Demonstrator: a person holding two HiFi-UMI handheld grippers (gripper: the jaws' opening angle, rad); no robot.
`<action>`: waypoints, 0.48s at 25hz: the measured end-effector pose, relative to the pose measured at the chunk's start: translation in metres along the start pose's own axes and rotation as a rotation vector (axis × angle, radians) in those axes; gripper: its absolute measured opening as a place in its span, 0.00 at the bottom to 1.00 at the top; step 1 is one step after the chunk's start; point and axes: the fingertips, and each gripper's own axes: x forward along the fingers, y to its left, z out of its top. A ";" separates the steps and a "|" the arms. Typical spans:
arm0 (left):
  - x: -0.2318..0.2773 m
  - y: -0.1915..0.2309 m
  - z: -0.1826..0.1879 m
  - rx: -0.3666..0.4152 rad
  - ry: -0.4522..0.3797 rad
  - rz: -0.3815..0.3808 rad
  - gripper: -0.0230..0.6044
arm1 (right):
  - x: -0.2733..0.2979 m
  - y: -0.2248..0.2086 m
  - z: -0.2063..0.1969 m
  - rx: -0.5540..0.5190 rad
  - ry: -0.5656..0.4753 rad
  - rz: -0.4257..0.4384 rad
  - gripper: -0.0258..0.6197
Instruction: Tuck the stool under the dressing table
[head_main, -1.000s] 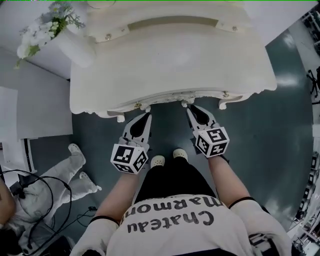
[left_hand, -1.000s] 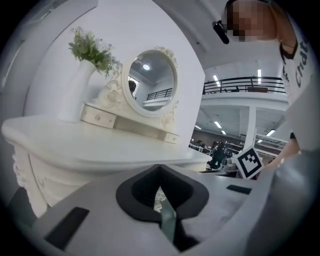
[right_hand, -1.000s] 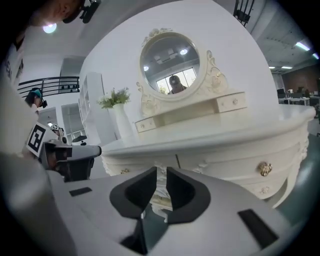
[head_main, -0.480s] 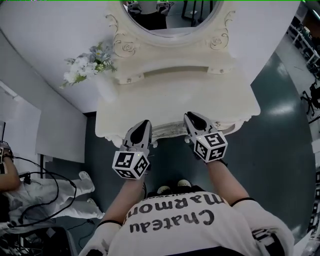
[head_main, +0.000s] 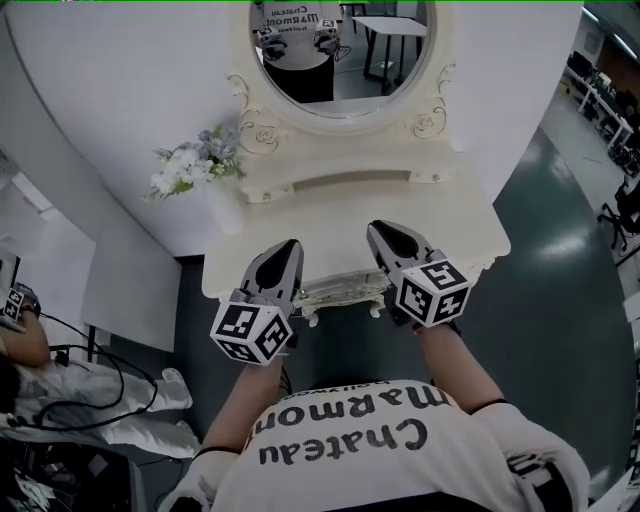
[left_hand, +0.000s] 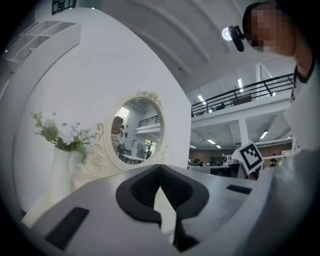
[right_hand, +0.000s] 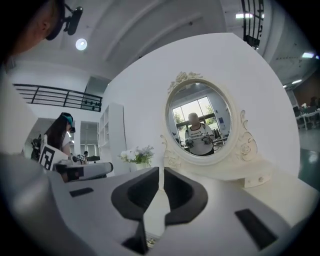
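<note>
The left claw (head_main: 291, 244) is closed, its pads meeting at the tips with nothing between them; the right claw (head_main: 379, 229) has just been closing and stands a narrow slit apart, also empty, with only the pale tabletop (head_main: 465, 225) showing through the gap. Both are held level and side by side, well apart from each other; in the head view their tips lie over the tabletop's front edge, and both point toward the oval mirror (head_main: 338, 50) at its back. The mirror shows the person with both claws raised. A white vase (head_main: 226, 208) of flowers (head_main: 190, 166) stands at the tabletop's left rear, just beside the mirror's carved frame, against the white wall (head_main: 120, 90). The stool shows in no view; whether it sits under the tabletop cannot be told, as only dark floor (head_main: 560, 330) and the carved front apron appear below the edge.
</note>
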 end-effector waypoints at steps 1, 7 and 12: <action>0.000 -0.004 0.005 0.002 -0.003 -0.013 0.07 | -0.002 0.003 0.007 0.020 -0.007 0.013 0.12; 0.000 -0.012 0.022 0.050 0.002 -0.036 0.07 | -0.006 0.016 0.031 0.019 -0.004 0.064 0.11; 0.000 -0.004 0.028 0.073 0.012 -0.026 0.07 | -0.002 0.016 0.036 0.001 0.002 0.046 0.11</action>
